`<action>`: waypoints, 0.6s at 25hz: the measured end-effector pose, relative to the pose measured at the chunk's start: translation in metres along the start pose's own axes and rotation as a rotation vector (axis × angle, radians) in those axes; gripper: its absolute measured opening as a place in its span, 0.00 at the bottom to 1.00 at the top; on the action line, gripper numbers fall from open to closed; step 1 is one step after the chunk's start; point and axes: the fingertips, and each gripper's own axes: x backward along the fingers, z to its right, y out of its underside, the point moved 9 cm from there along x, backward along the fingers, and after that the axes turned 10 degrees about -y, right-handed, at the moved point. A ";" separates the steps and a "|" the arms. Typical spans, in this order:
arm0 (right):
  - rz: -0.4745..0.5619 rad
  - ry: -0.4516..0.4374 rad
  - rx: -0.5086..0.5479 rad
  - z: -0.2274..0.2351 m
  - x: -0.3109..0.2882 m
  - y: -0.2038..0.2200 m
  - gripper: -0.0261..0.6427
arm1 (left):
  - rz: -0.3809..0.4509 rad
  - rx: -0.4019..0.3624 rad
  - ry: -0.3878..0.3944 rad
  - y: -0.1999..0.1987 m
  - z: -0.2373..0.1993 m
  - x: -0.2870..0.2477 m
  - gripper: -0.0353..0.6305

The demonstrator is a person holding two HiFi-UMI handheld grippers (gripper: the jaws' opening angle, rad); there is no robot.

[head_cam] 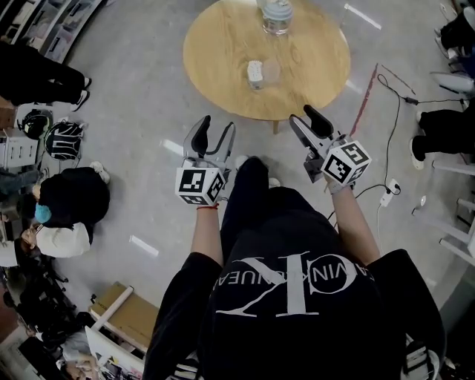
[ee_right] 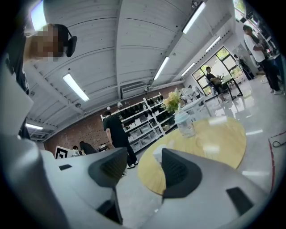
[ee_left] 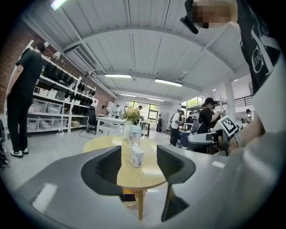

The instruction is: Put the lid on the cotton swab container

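Left gripper (head_cam: 214, 132): jaws apart, nothing between. Right gripper (head_cam: 306, 120): jaws apart, empty. Both over bare floor (head_cam: 141, 185), short of round table (head_cam: 223, 89) near edge. Ahead, mid-table: small white container (head_cam: 254, 72), contents unclear. Beyond it, at far edge: clear jar (head_cam: 277, 16), pale lid on. Cable (head_cam: 394, 111) on floor, right of right gripper.

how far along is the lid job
Nothing looks done. In hand: nothing; left gripper and right gripper both hang open and empty, short of the round table. Left: everything, reaching the small white container on it, then fitting a lid I cannot pick out.
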 end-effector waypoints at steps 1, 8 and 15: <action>-0.002 0.001 -0.009 0.003 -0.004 0.001 0.35 | -0.007 -0.002 0.005 0.001 -0.003 -0.005 0.40; -0.007 0.036 -0.069 0.027 -0.028 0.003 0.35 | -0.087 -0.004 0.062 0.020 -0.020 -0.043 0.43; -0.041 0.055 -0.114 0.064 -0.070 -0.002 0.35 | -0.154 -0.045 0.145 0.023 -0.037 -0.097 0.43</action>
